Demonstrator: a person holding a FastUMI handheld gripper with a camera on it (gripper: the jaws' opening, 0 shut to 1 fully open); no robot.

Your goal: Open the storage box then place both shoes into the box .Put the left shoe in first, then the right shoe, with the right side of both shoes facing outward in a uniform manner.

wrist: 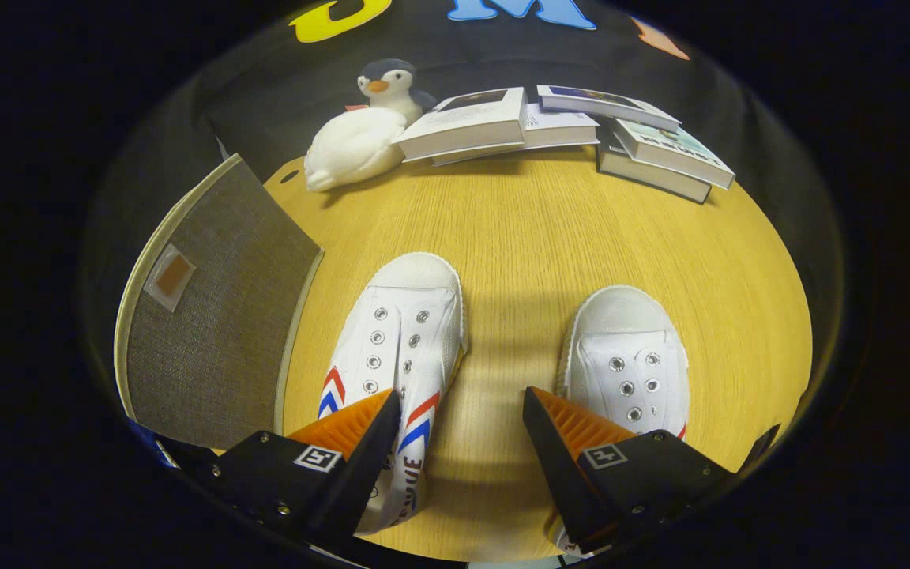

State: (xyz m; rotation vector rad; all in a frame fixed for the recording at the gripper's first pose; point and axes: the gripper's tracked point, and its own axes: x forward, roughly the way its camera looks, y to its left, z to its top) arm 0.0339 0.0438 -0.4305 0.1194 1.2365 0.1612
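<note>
Two white canvas shoes, one grey fabric storage box, one plush penguin and four books share the wooden table (550,237) as I look down along my gripper (461,431).

The left shoe (404,348), marked with red and blue chevrons on its side, lies partly under my left finger, its toe pointing toward the table's far edge. The right shoe (627,359) lies partly under my right finger, toe pointing the same way, with a strip of bare wood between the pair.

The storage box (210,316) sits at the table's left edge, just beside the left shoe, its flap with a small brown patch facing up.

The plush penguin (360,134) rests at the far left corner, touching the books (573,130), which lie in a loose overlapping row along the far edge.

My gripper's fingers stand wide apart above the shoes, clamped on nothing; I cannot tell whether they touch the canvas.
</note>
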